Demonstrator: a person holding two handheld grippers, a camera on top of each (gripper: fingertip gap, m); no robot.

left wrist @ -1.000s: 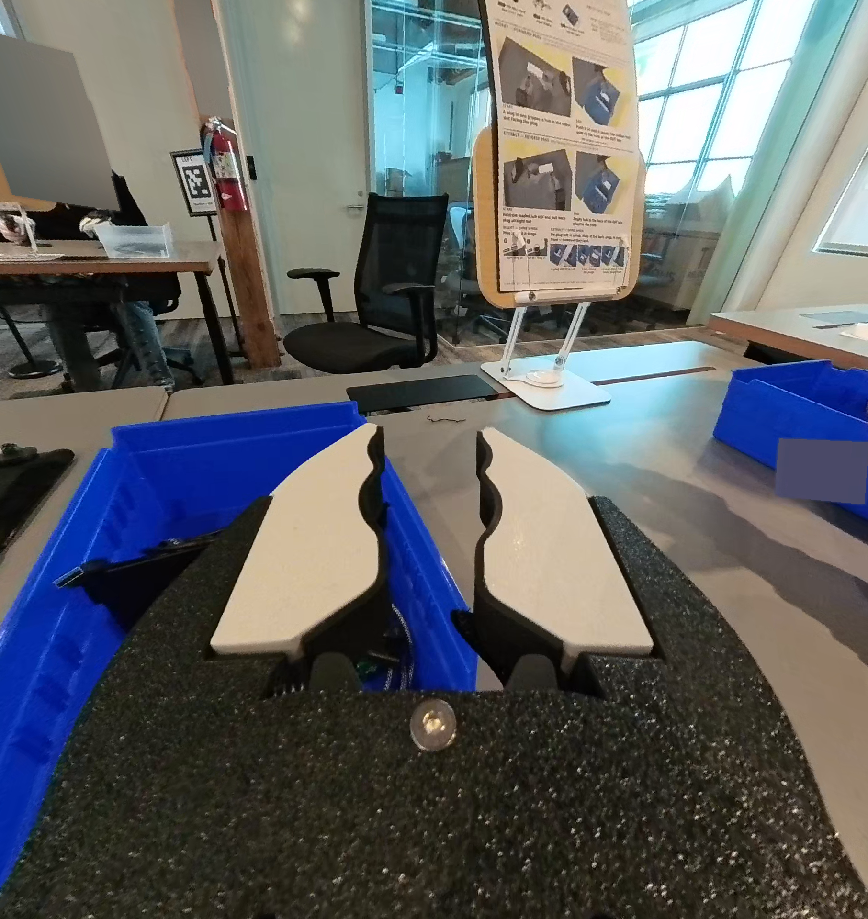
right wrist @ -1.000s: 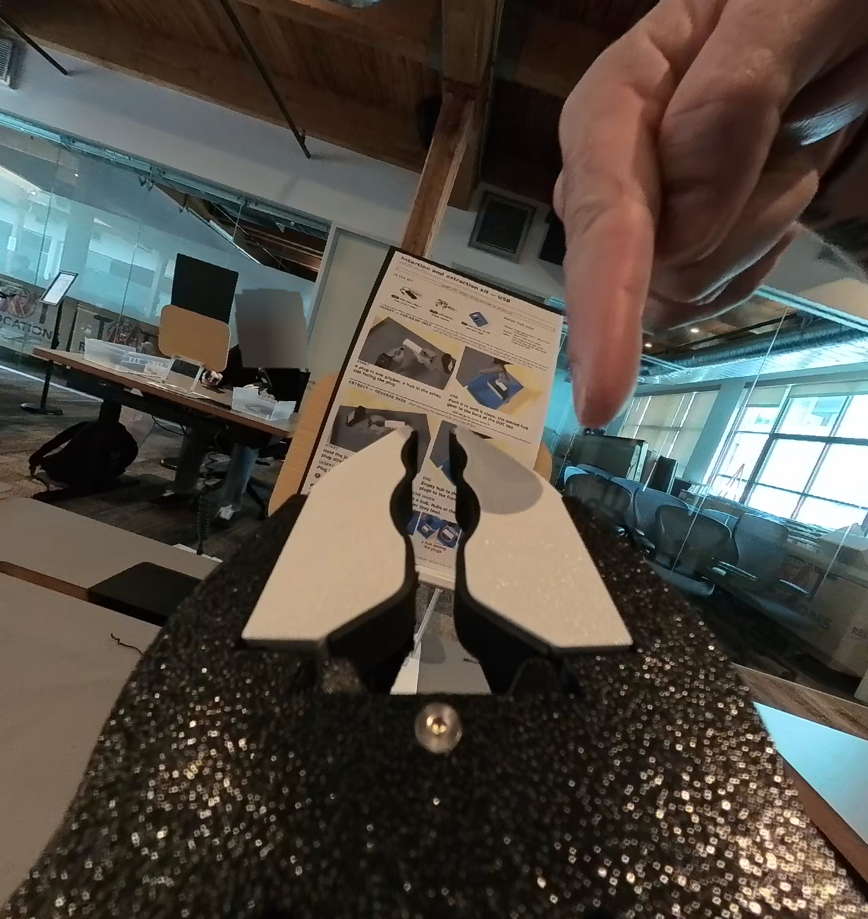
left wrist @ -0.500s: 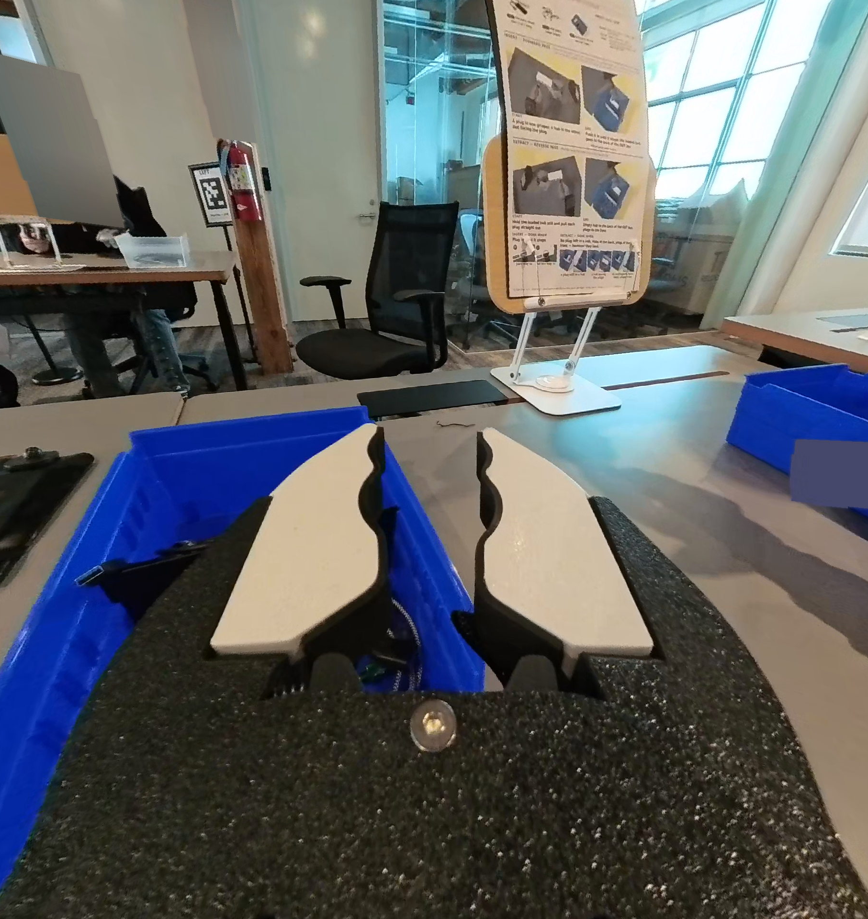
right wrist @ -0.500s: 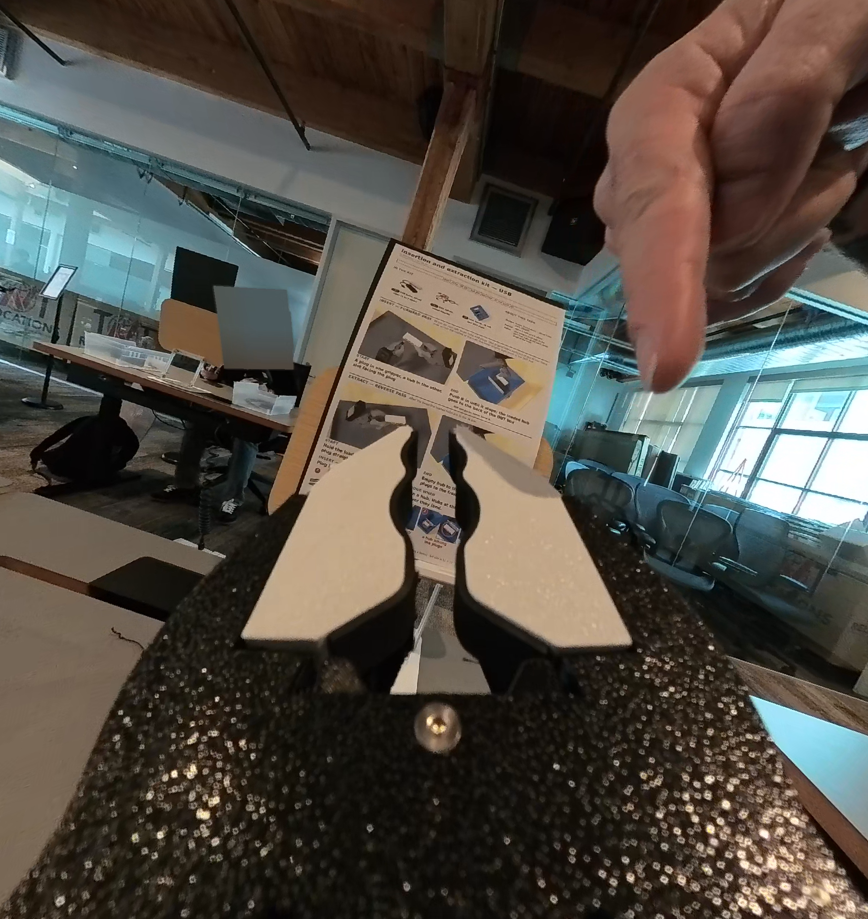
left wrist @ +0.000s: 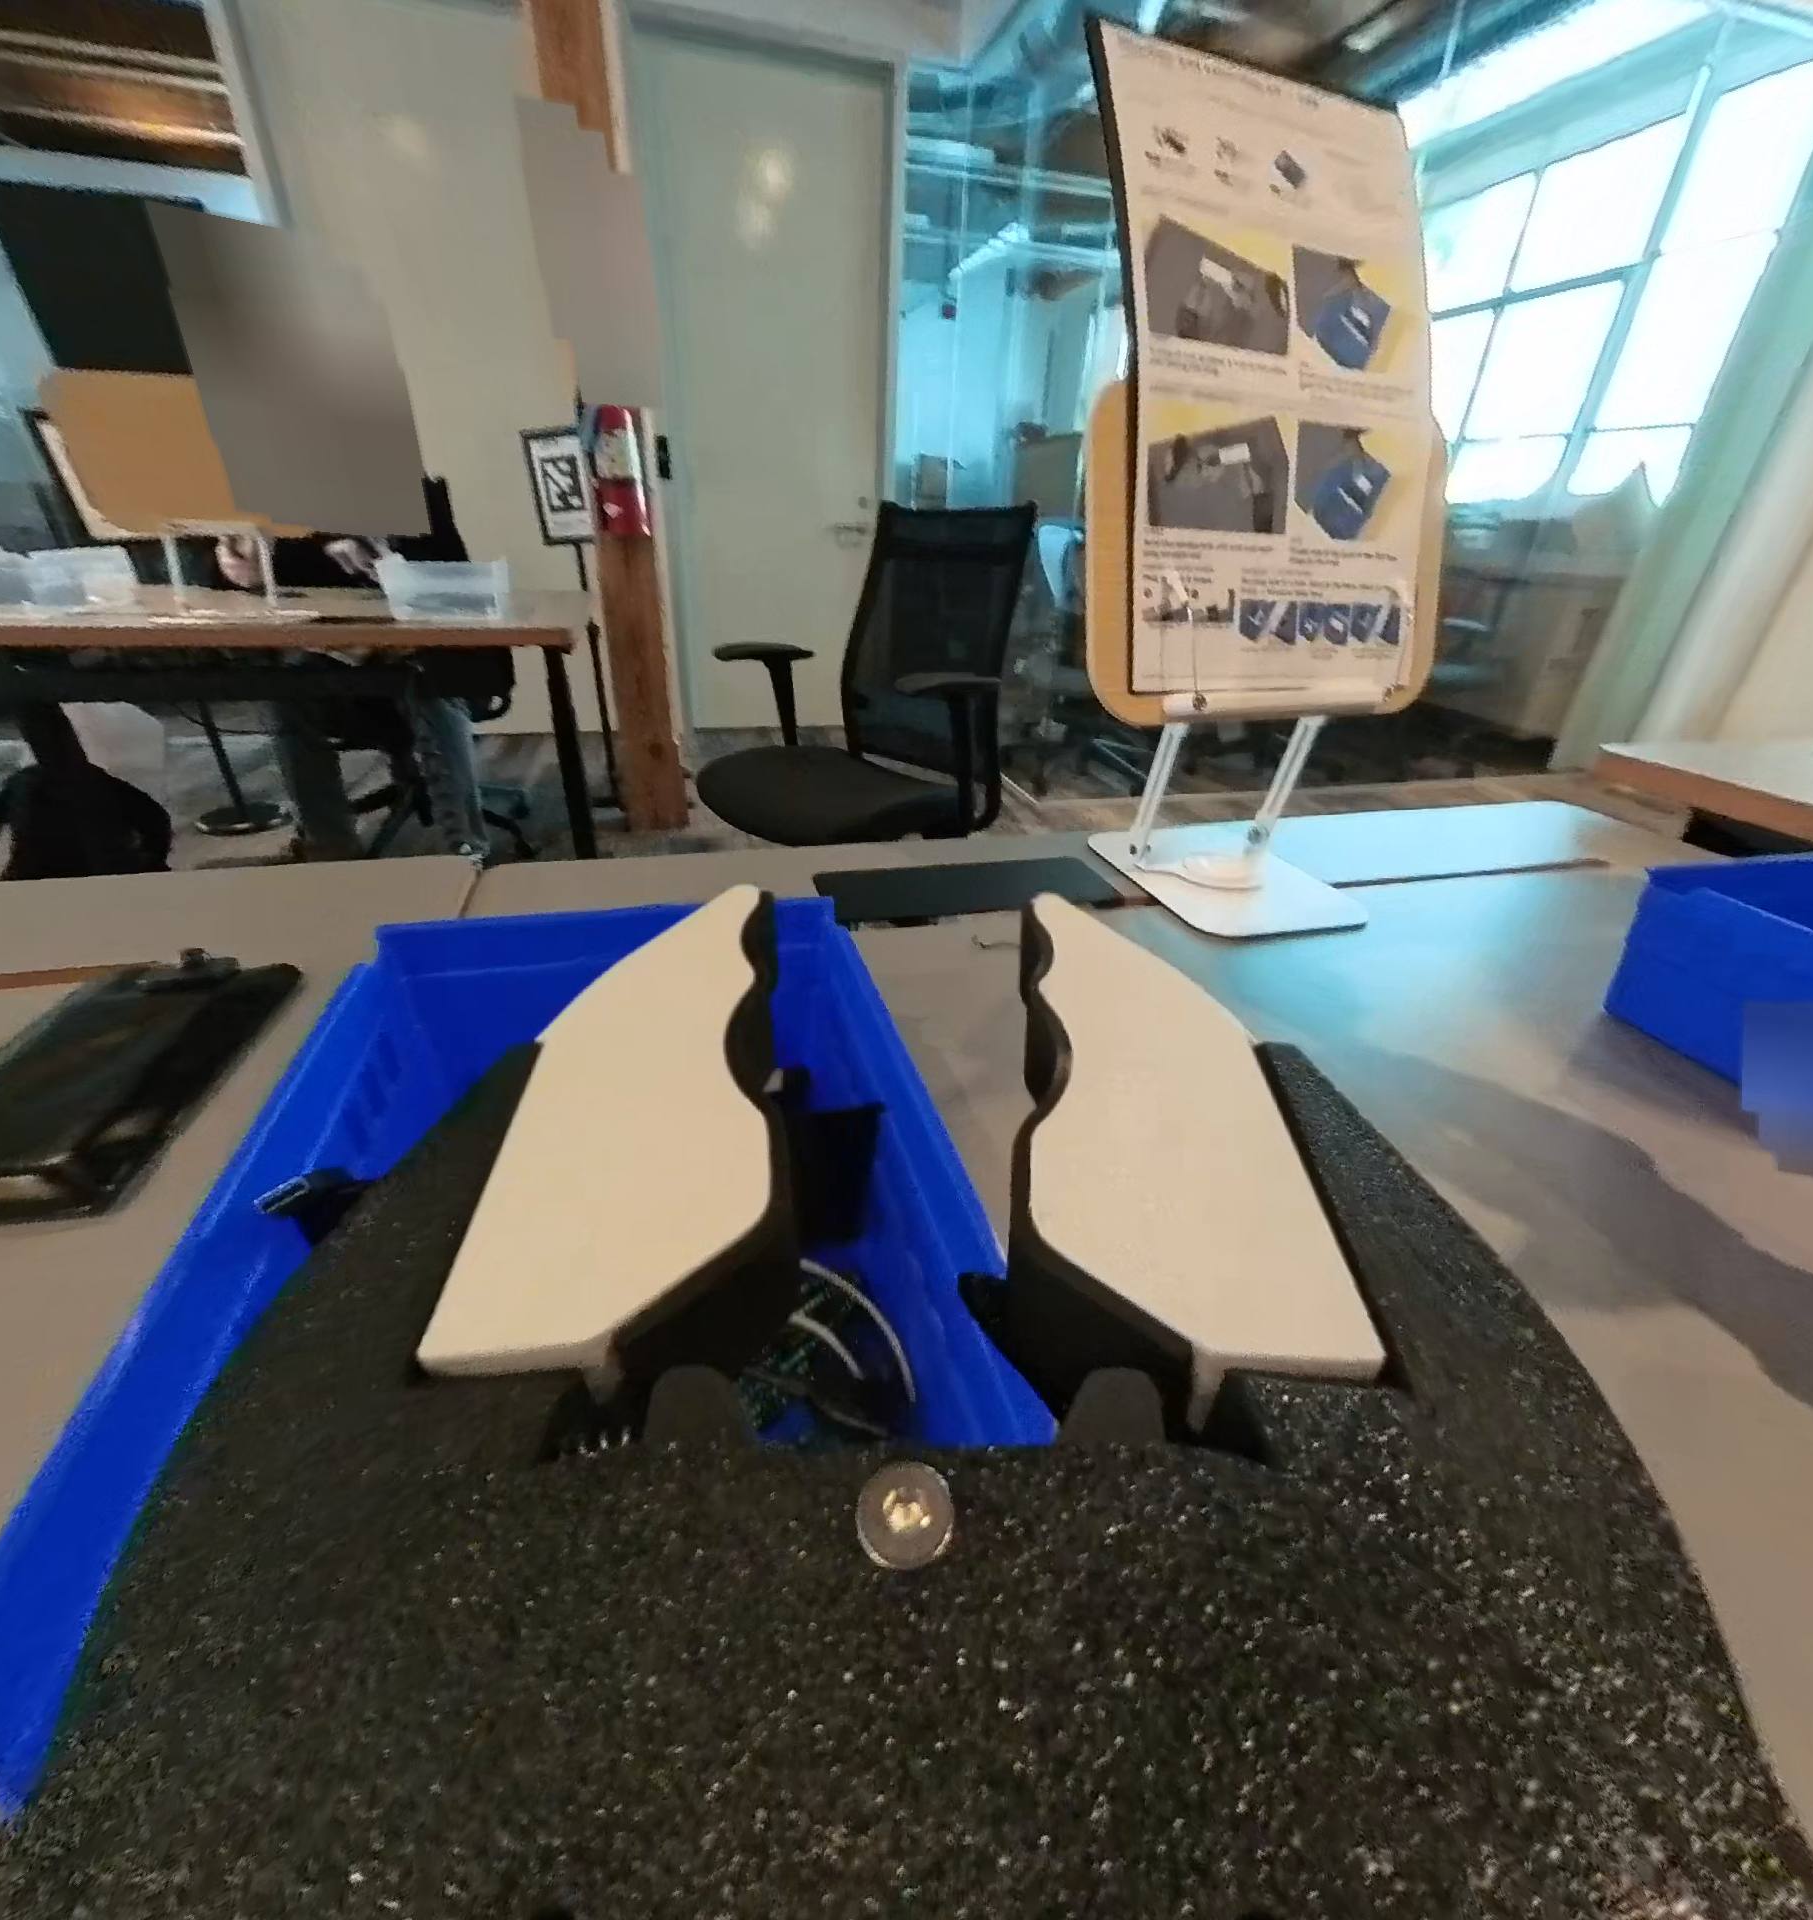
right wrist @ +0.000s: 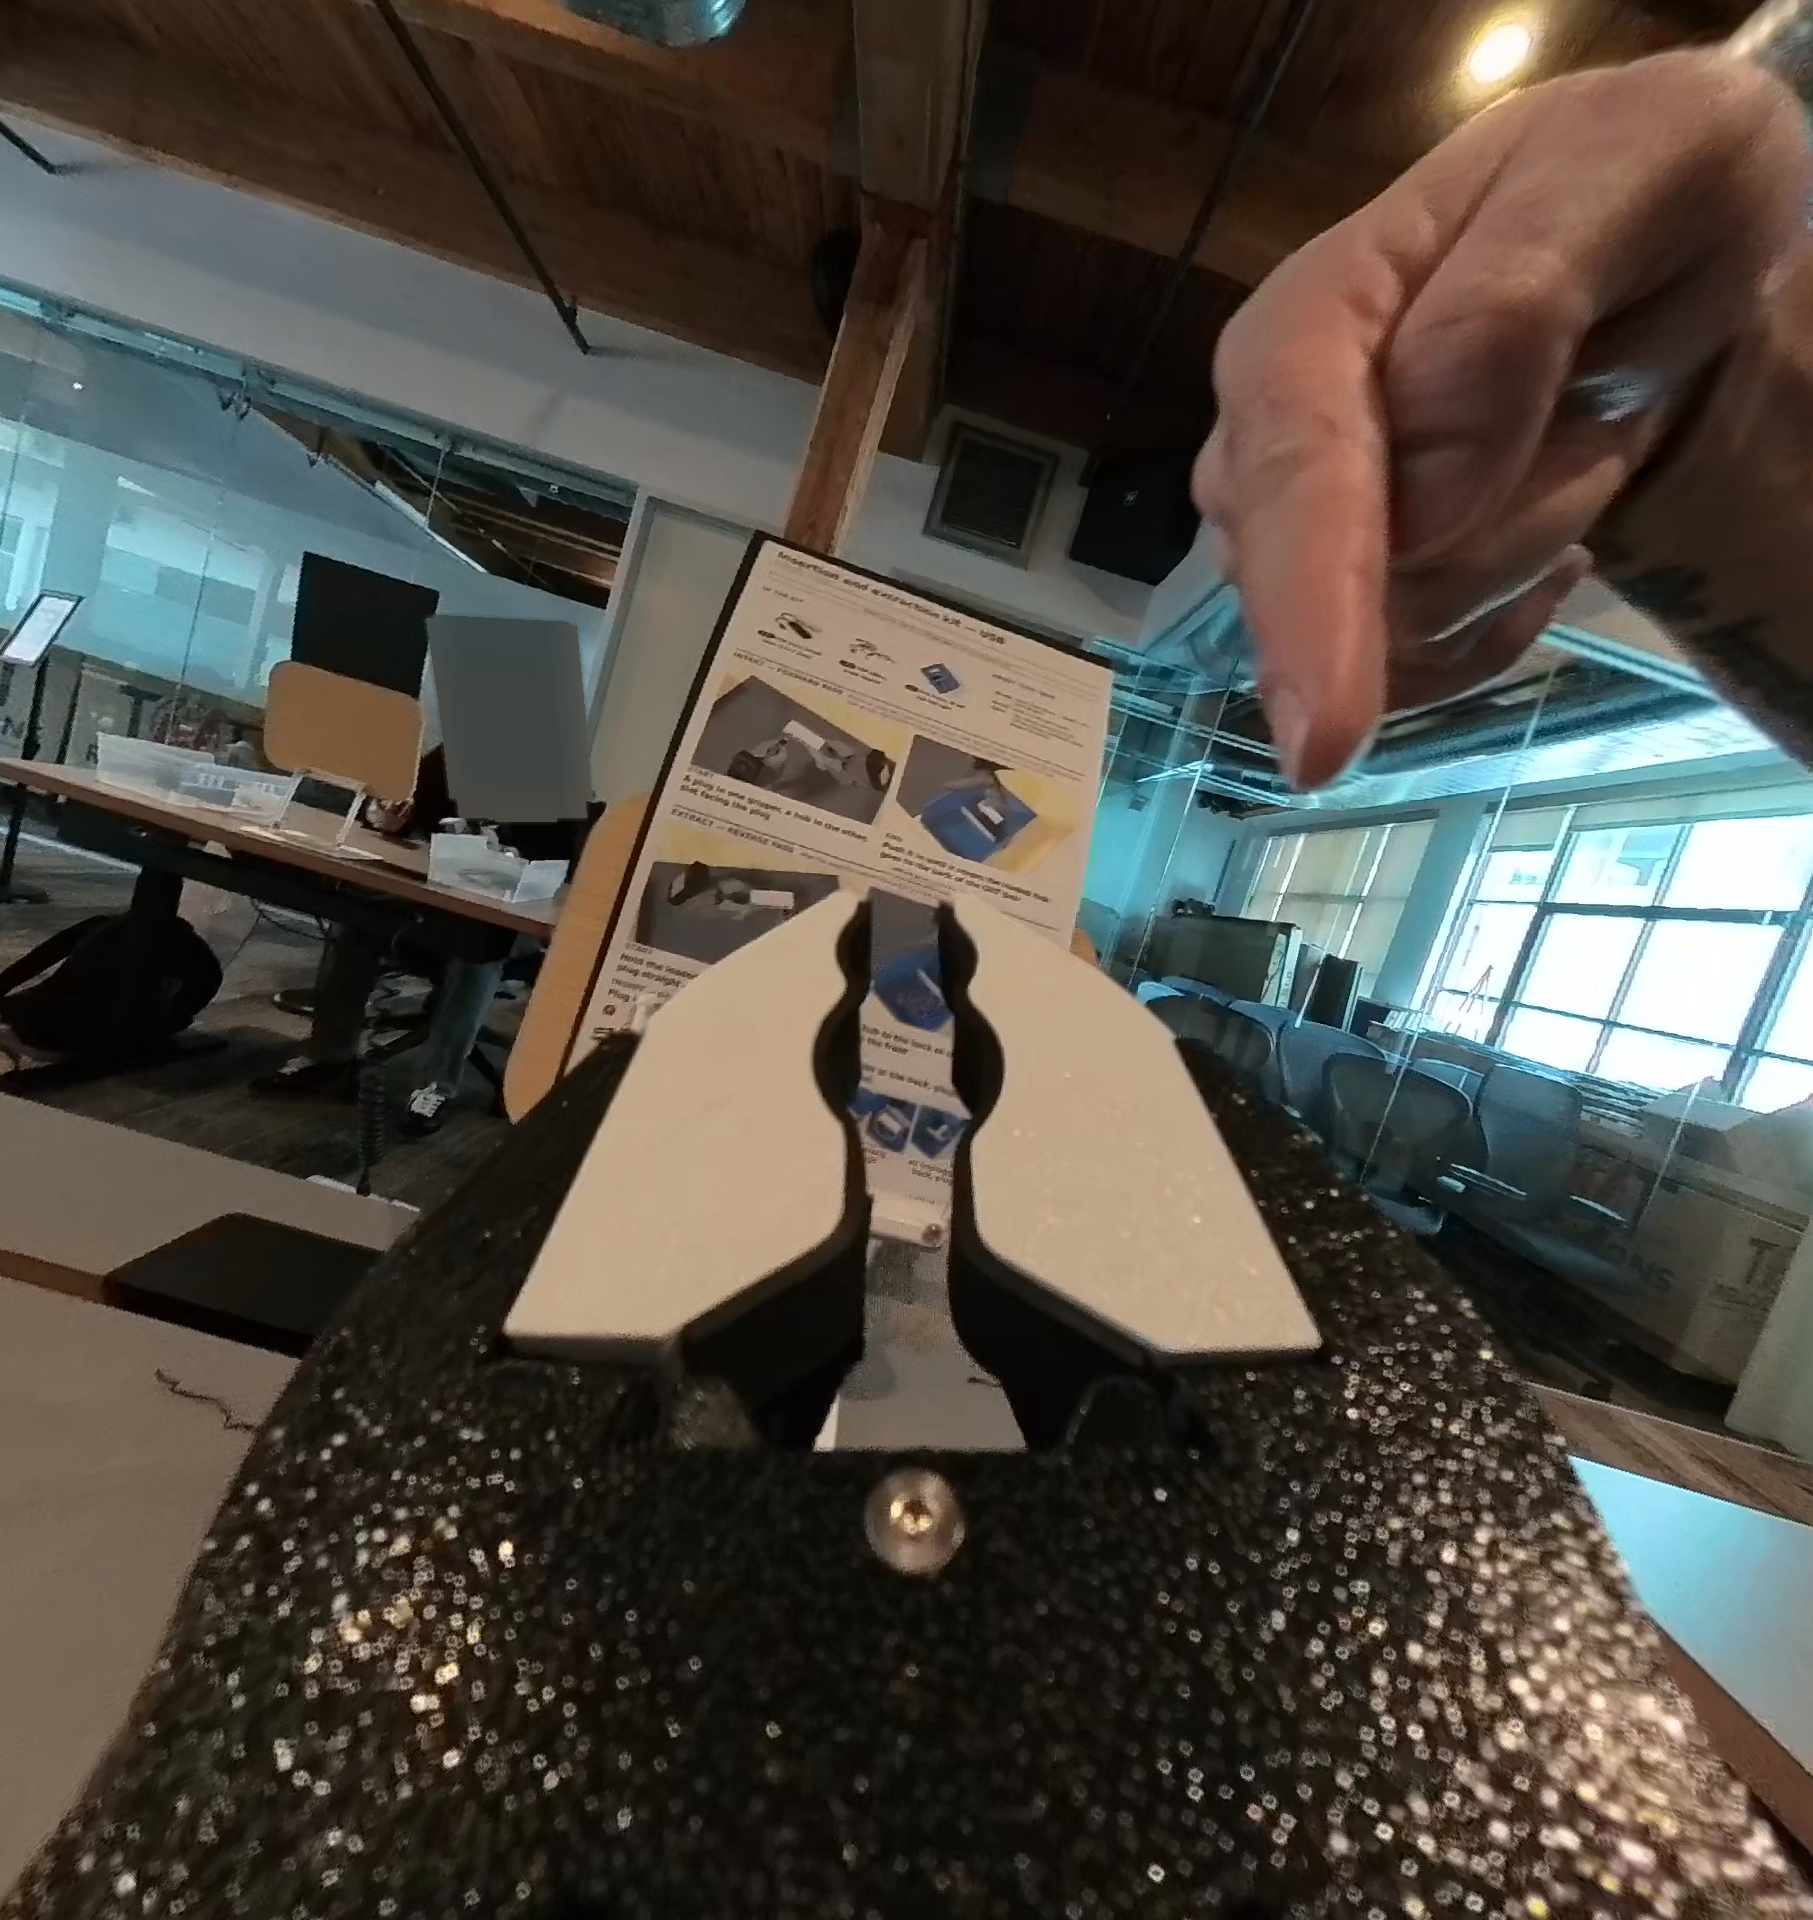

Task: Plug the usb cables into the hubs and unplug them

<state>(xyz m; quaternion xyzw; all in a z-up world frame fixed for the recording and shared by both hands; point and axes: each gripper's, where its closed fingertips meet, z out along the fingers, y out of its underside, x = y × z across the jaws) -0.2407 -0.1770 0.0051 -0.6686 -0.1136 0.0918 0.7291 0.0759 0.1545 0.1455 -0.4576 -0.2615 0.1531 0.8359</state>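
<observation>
My left gripper (left wrist: pixel 897 920) is open and empty, and hovers over the right part of a blue bin (left wrist: pixel 362 1091) on the grey table. Between the fingers I see a black hub-like part (left wrist: pixel 829 1153) and a coiled cable (left wrist: pixel 845 1351) inside the bin. A dark plug end (left wrist: pixel 294 1195) shows at the bin's left. My right gripper (right wrist: pixel 902 920) is empty, its jaws a narrow gap apart, raised and pointed at the instruction sheet (right wrist: pixel 881 790). A bare hand (right wrist: pixel 1421 447) with one finger pointing down hangs above and to its right.
The instruction sheet stands on a white stand (left wrist: pixel 1234 883) at the table's far side. A second blue bin (left wrist: pixel 1733 966) sits at the right. A black clipboard (left wrist: pixel 102 1081) lies left of the first bin. A black pad (left wrist: pixel 975 888) lies behind it. The gap from one gripper's tips to the other's is roughly 50 cm.
My left gripper has shifted left over the bin, so its right wall now shows between the fingers. The hand in the right wrist view has drawn back to the right.
</observation>
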